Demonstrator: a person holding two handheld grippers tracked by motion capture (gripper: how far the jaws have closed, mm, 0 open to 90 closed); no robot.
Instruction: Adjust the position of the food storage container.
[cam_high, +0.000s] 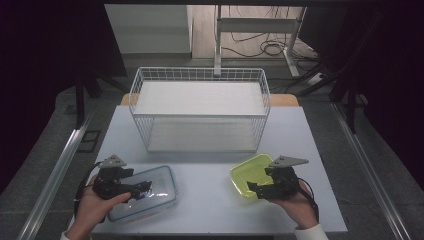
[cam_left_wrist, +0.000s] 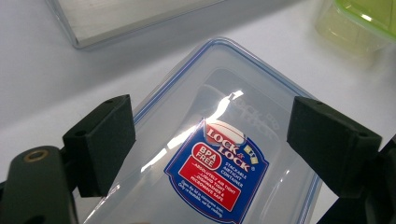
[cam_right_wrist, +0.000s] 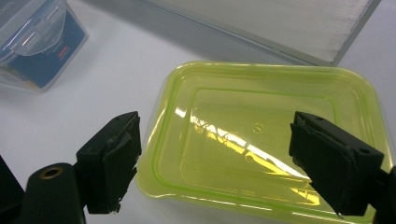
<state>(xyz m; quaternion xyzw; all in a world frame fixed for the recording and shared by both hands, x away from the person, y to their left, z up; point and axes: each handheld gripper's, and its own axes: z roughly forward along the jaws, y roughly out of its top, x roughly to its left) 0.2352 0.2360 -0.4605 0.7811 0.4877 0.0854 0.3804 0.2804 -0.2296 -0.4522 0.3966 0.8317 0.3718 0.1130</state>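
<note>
High view, 2 items on table (cam_high: 210, 175): clear container w/ blue-trim lid (cam_high: 150, 192) at approx 7 o'clock under left gripper (cam_high: 131, 190), jaws spread, nothing held; yellow-green container (cam_high: 248, 175) at approx 5 o'clock by right gripper (cam_high: 254, 186), jaws likewise spread, empty. Both prob. light, stiff, glossy plastic, likely slippery; best hold prob. across the rim/short edge, not the flat top. Wire basket (cam_high: 200, 75) at 12 o'clock.

Clear container (cam_left_wrist: 219, 154) between spread fingers (cam_left_wrist: 105, 142)

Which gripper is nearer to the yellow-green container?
Right. The right gripper hovers open over the yellow-green container; the left gripper is across the table, open over the clear container.
</note>
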